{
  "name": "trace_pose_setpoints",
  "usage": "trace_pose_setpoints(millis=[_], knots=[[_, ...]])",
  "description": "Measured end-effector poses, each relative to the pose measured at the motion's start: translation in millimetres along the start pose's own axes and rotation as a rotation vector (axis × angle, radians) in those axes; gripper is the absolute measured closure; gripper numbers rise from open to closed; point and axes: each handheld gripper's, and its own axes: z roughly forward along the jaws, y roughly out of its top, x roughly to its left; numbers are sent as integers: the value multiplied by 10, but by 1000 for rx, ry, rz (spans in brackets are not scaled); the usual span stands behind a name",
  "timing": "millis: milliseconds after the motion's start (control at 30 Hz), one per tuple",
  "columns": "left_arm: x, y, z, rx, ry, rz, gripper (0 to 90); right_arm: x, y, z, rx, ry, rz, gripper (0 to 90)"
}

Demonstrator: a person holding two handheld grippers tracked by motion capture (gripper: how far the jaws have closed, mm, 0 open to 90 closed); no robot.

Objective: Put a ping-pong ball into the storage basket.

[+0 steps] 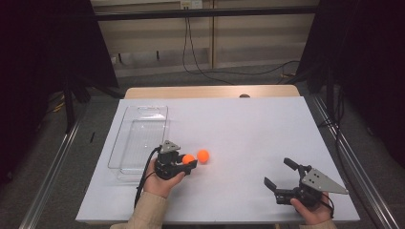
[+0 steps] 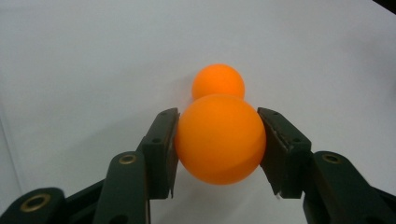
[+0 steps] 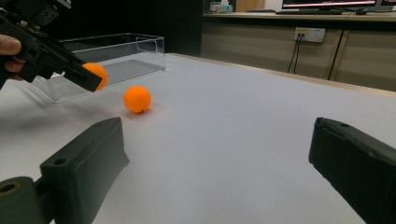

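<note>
My left gripper is shut on an orange ball, held a little above the white table. In the left gripper view that held ball sits squeezed between both black pads. A second orange ball rests on the table just beyond it, also seen past the held ball and in the right gripper view. My right gripper lies near the front right of the table, jaws wide apart with nothing between them.
A clear plastic tray stands at the left of the table, just left of my left hand. Beyond the far table edge lie a floor with cables and dark curtains on both sides.
</note>
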Motion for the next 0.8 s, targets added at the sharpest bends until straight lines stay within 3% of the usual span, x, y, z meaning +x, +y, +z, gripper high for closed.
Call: trace_pose_setpoints(millis=[800], knots=[[14, 62, -66, 7, -6, -3, 508, -1, 0, 1, 0, 0, -1, 31]])
